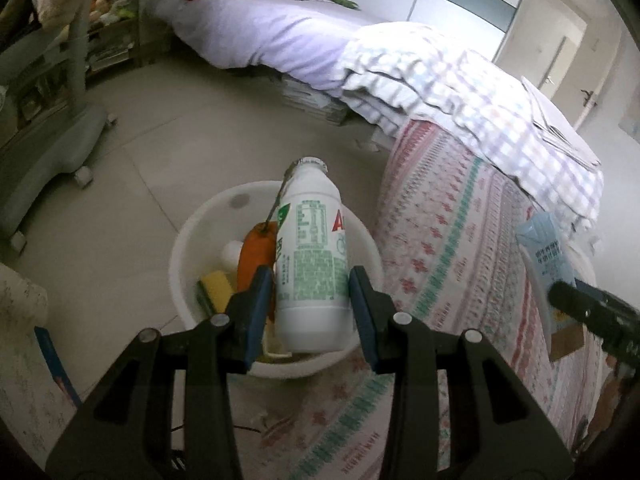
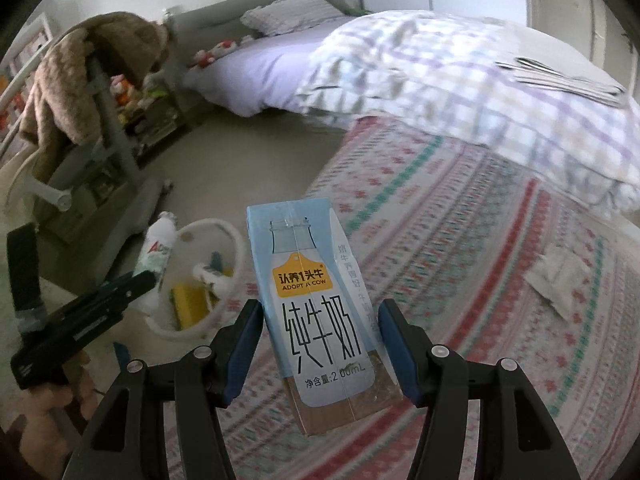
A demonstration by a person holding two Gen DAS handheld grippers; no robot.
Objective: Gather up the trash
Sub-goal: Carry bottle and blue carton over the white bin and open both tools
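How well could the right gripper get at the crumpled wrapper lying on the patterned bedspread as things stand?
Probably not yet: the right gripper is shut on the milk carton, so nothing else fits. Otherwise the wrapper lies unobstructed on the bedspread.

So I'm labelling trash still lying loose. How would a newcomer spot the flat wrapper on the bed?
Start at the bed's patterned sheet with red and green bands, below the checked quilt. On its right part, apart from the milk carton in the right gripper, lies a flat wrapper. It alone is pale, crumpled and unheld.
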